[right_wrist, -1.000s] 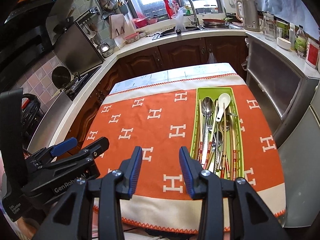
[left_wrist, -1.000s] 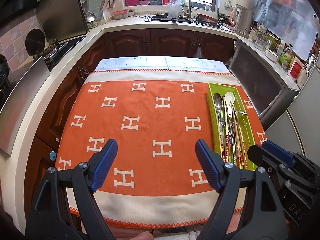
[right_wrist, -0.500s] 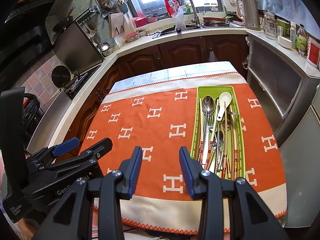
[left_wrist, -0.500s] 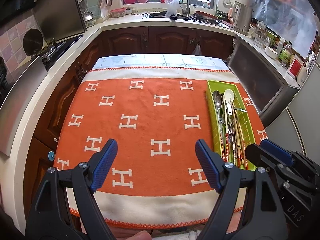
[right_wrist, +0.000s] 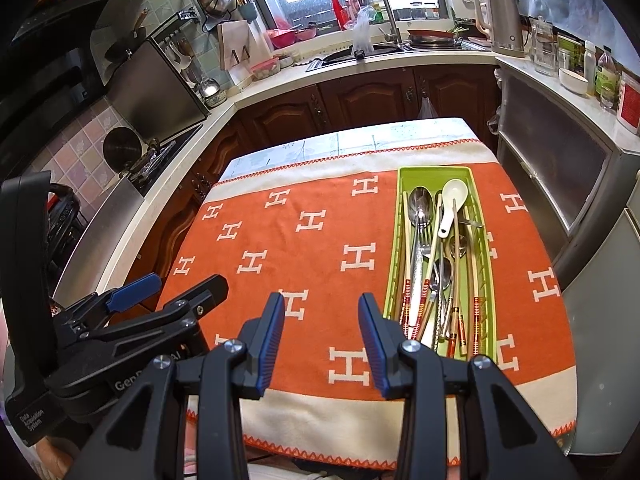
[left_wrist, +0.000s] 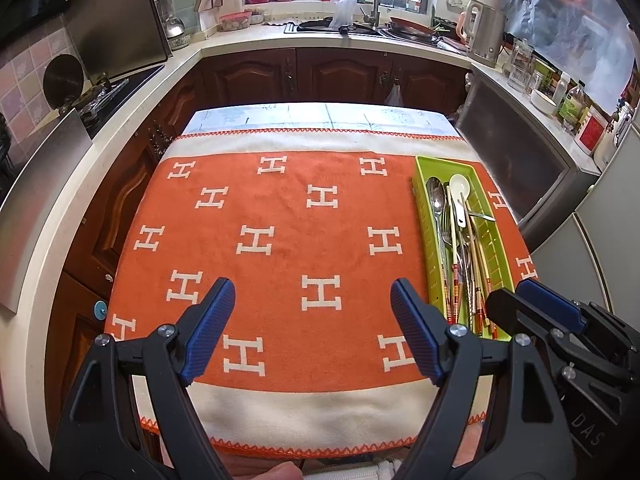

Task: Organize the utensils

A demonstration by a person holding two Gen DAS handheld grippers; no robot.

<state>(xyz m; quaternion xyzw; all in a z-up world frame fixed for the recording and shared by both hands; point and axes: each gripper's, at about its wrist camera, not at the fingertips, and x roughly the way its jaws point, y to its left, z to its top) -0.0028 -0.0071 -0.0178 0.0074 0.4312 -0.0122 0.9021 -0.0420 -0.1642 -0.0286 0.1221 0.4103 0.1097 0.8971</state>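
From the left wrist camera, the left gripper (left_wrist: pixel 312 320) is above the near part of a table. Its two blue pads are far apart, and there is nothing between them. Under it lies an orange cloth (left_wrist: pixel 280 264) with white letter shapes on it. On the right side of the cloth sits a long green tray (left_wrist: pixel 424 232). It runs from near to far. The utensils (left_wrist: pixel 460 256) are all piled inside it. A white spoon (left_wrist: pixel 459 196) and a shiny metal spoon (left_wrist: pixel 435 194) lie at the far end. Chopsticks (left_wrist: pixel 456 280) with red and gold bands point to the near end. The right gripper (left_wrist: pixel 520 300) shows at the right, just near the tray's near end.

From the right wrist camera, the right gripper (right_wrist: pixel 320 328) is over the near edge of the cloth (right_wrist: pixel 280 248). Its pads are about half open, and they hold nothing. The green tray (right_wrist: pixel 394 264) is just to the right of it, close to its right pad. The utensils (right_wrist: pixel 436 264) are heaped in the tray, with the white spoon (right_wrist: pixel 452 200) at the far end. The left gripper (right_wrist: pixel 184 288) pokes in from the left, over the left edge of the table. A kitchen counter (right_wrist: pixel 360 66) with a sink is far behind the table.
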